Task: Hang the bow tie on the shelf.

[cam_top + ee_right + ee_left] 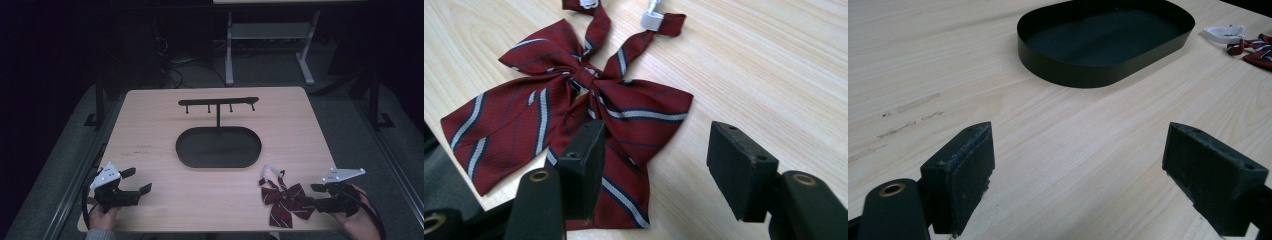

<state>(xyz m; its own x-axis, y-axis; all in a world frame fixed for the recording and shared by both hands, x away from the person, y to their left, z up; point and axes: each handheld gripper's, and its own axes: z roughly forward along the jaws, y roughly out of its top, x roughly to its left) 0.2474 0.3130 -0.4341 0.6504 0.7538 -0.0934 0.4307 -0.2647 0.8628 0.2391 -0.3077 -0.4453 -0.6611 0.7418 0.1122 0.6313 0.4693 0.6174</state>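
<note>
Lying at the lower right of the table [165, 200], the striped maroon bow tie [285, 200] sat just before the right tongs [316, 196], spread wide and empty. The left tongs [137, 181], lower left, gaped likewise, facing the black oval tray [218, 146] at centre.

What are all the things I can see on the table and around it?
Table: one, light wood, centre of the high view.
Stand: one, black, oval tray base mid-table with a post and a bar of pegs behind it.
Bow tie: one, dark red with pale stripes, white strap, flat near the front right edge.
Frame: one, grey metal legs, on the floor beyond the table.
Cables: several, dark, on the floor behind.
Left gripper: one, black, jaws open, front left.
Right gripper: one, black, jaws open, beside the bow tie.
</note>
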